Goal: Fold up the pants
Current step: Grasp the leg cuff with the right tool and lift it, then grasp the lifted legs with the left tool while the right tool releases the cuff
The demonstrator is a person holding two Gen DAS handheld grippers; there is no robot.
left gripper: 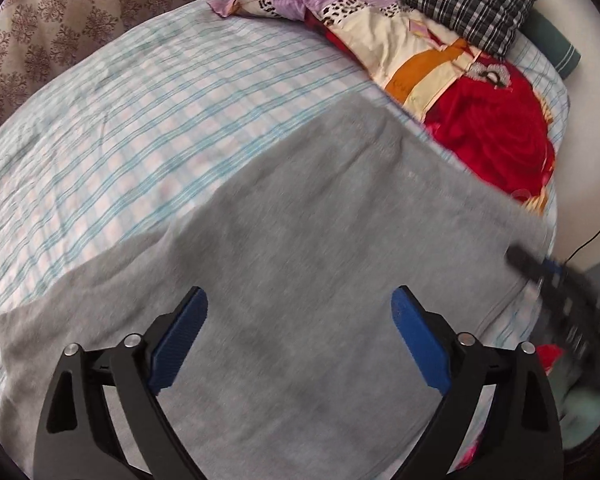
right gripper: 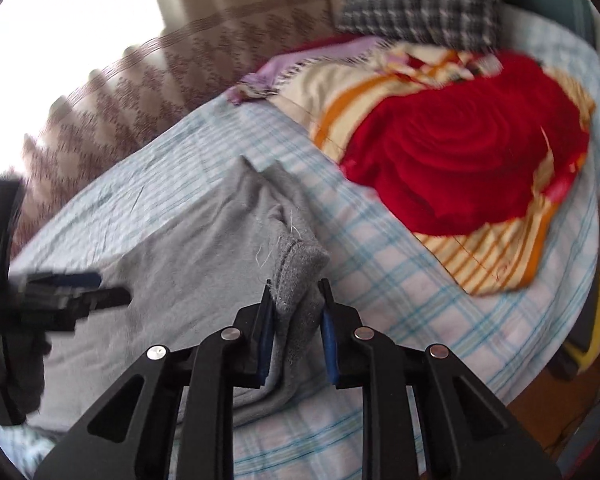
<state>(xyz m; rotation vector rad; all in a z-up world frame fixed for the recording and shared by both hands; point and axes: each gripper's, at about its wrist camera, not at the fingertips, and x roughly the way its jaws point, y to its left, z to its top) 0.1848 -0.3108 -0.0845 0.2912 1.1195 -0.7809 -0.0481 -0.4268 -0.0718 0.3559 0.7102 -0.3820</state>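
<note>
**Grey Pants: Fold Under Way, Right Claw Engaged**

Grey knit pants (left gripper: 300, 264) lie spread on the bed's checked sheet (left gripper: 112, 148), below a red floral blanket (left gripper: 496, 140) and a checked pillow (left gripper: 440, 4).

1. Left claw (left gripper: 300, 340): jaws wide, nothing between them, above the flat fabric.
2. Right claw (right gripper: 296, 320): jaws narrow, with a bunched hem or cuff (right gripper: 300, 268) of the pants between them. The left pad touches the cloth; contact at the right pad cannot be confirmed.

Judged progress: early to middle. One end is gathered for carrying over. The main panel remains unfolded; further folds and smoothing are outstanding.
</note>
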